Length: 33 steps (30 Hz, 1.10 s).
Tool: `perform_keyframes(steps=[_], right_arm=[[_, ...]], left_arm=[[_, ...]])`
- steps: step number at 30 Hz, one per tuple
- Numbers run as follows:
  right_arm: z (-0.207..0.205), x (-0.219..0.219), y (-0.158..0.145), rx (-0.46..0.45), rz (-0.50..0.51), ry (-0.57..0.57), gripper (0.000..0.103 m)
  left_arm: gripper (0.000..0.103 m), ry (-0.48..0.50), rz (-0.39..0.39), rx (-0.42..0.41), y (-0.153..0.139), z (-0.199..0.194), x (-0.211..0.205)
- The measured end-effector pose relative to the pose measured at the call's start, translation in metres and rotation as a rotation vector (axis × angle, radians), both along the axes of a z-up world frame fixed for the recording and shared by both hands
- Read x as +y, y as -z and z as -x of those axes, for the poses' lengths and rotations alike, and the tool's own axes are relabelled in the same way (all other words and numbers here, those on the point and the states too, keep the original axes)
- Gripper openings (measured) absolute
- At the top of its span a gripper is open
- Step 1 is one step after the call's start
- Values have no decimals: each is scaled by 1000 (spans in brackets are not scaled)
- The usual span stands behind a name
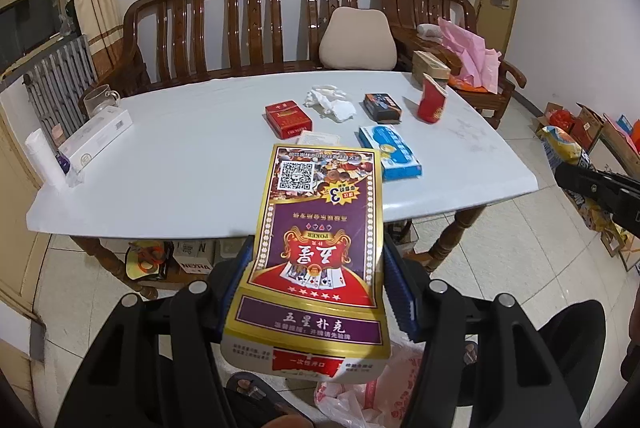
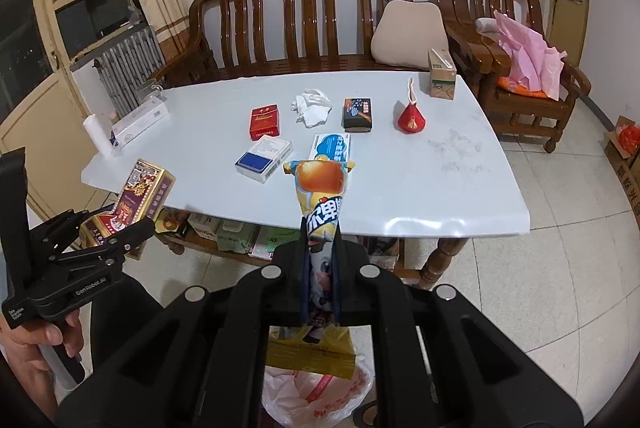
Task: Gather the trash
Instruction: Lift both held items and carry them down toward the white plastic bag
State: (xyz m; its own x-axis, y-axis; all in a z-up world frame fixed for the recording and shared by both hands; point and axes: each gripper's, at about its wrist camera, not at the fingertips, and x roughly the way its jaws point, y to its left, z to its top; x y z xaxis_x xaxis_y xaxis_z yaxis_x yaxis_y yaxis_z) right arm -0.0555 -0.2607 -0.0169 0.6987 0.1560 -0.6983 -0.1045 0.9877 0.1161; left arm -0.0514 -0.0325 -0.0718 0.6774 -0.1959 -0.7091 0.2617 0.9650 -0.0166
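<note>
My left gripper (image 1: 318, 260) is shut on a purple and gold poker card box (image 1: 316, 228), held in front of the table's near edge; the box also shows in the right wrist view (image 2: 136, 200). My right gripper (image 2: 320, 260) is shut on a yellow ice-cream wrapper (image 2: 320, 188), held upright above a white and red plastic bag (image 2: 316, 396) on the floor. On the white table (image 1: 180, 148) lie a red cigarette pack (image 1: 288, 118), crumpled tissue (image 1: 330, 102), a dark box (image 1: 382, 106), a blue box (image 1: 390, 152) and a red pouch (image 1: 432, 104).
A wooden bench (image 1: 248, 28) with a beige cushion (image 1: 358, 40) stands behind the table. A long white box (image 1: 96, 138), a white roll (image 1: 44, 160) and a glass mug (image 1: 98, 98) sit at the table's left end. Cardboard boxes (image 1: 592, 132) stand on the floor at right.
</note>
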Motion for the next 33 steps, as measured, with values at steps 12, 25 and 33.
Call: perform_keyframes(steps=[12, 25, 33], right_arm=[[62, 4, 31, -4, 23, 29, 8], [82, 12, 65, 64, 11, 4, 8], [71, 20, 128, 193, -14, -14, 8]], left_arm=[[58, 51, -7, 36, 37, 49, -11], [58, 88, -8, 123, 73, 65, -20], [58, 118, -65, 260, 138, 61, -36]])
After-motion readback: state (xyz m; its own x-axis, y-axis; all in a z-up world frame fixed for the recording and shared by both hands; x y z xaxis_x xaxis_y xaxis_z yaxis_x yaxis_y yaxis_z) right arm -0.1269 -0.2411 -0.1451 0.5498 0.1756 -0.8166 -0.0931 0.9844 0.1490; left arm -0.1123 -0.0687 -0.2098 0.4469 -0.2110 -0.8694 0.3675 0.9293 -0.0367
